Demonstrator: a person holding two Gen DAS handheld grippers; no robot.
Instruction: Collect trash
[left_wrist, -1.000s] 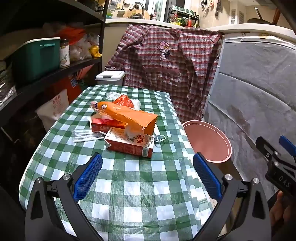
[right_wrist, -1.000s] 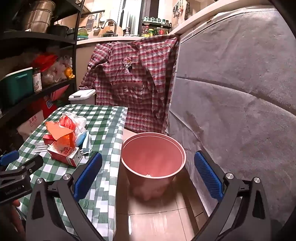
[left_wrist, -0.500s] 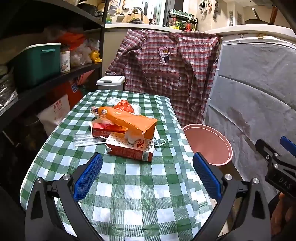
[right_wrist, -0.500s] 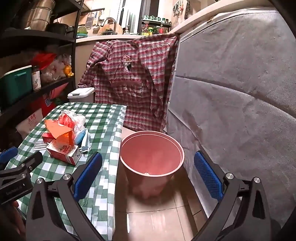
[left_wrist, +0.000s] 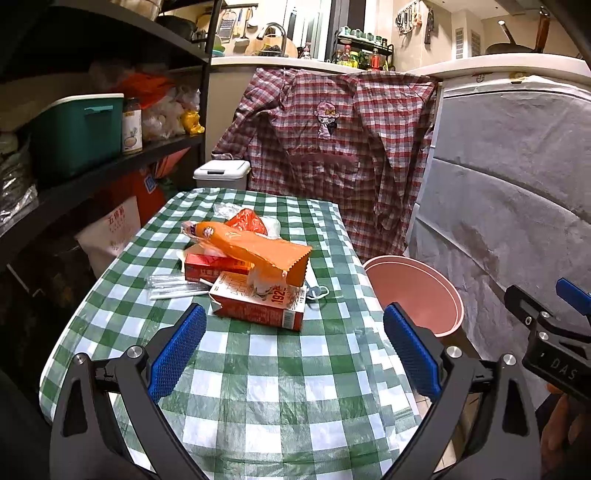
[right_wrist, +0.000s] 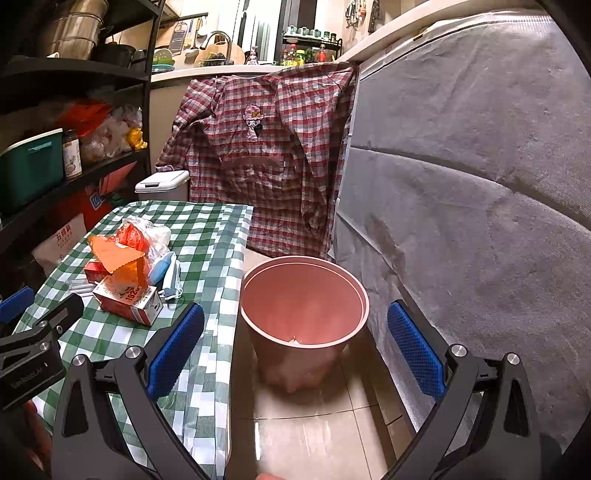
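A pile of trash lies on the green-checked table (left_wrist: 258, 369): an orange wrapper (left_wrist: 255, 249), a red-and-white carton (left_wrist: 258, 301), a red box (left_wrist: 214, 264), clear straws (left_wrist: 173, 288), a crumpled plastic bag (left_wrist: 247, 218) and a blue face mask (right_wrist: 168, 271). A pink bin (left_wrist: 417, 295) stands on the floor right of the table, also in the right wrist view (right_wrist: 304, 302). My left gripper (left_wrist: 295, 343) is open and empty, short of the pile. My right gripper (right_wrist: 295, 343) is open and empty, above the floor facing the bin.
A black shelf (left_wrist: 92, 173) with a green box and jars runs along the left. A plaid shirt (left_wrist: 332, 147) hangs behind the table. A grey covered appliance (right_wrist: 480, 184) stands on the right. A small white lidded bin (left_wrist: 221, 173) sits behind the table.
Both grippers have drawn back and risen slightly, so the table and bin look a little farther away. Both stay open. The trash has not moved.
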